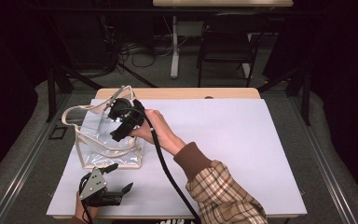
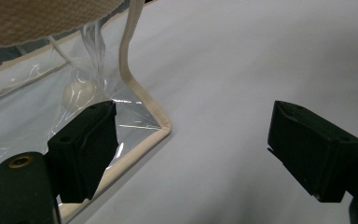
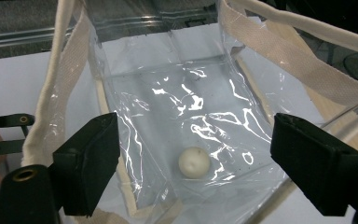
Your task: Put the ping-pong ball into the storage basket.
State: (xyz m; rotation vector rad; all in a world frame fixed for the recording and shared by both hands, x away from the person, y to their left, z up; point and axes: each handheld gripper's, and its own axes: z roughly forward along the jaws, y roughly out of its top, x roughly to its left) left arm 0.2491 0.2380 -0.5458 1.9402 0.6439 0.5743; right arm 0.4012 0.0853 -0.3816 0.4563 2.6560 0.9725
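A clear plastic tote bag (image 1: 103, 148) with beige webbing trim and handles stands on the left of the white table cover (image 1: 223, 140). A small white ball (image 3: 194, 162) lies on the bag's bottom. It also shows through the clear wall as the ball (image 2: 78, 93) in the left gripper view. My right gripper (image 1: 117, 120) hangs over the bag's mouth, and in its own view the right gripper (image 3: 193, 136) is open, looking down at the ball with nothing held. My left gripper (image 1: 120, 177) rests near the table's front left edge, open. In its own view the left gripper (image 2: 193, 130) faces the bag's bottom corner (image 2: 164, 127).
A plaid sleeve (image 1: 223, 196) and a black cable (image 1: 168, 172) cross the table's middle from the bottom. Behind the table stand a dark chair (image 1: 226, 44) and a white table leg (image 1: 174, 46), with cables on the floor. The cover's right half lies bare.
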